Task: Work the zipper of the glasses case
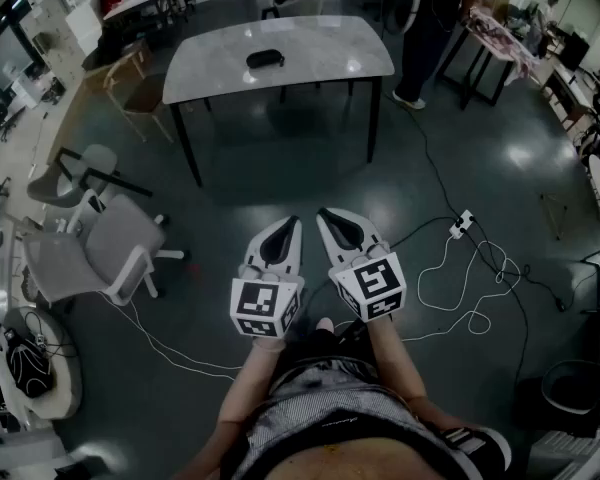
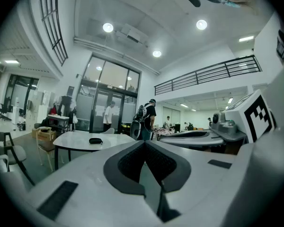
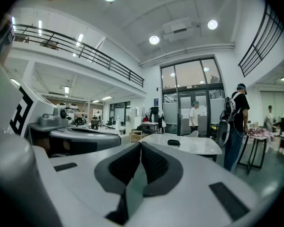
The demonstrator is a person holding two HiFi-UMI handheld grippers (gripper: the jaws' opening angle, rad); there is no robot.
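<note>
Head view: left gripper (image 1: 292, 222) and right gripper (image 1: 326, 214) are held side by side above the floor, well apart from the white table (image 1: 310, 68). Each marker cube (image 1: 265, 308) carries black-and-white square patterns. Small print on the person's shirt (image 1: 325, 423) is too small to read. Left gripper view and right gripper view show both pairs of jaws clenched tip to tip, with nothing between them. The glasses case (image 1: 265, 59) lies on the tabletop, untouched. It appears only as a dark oblong, and its zipper cannot be made out.
</note>
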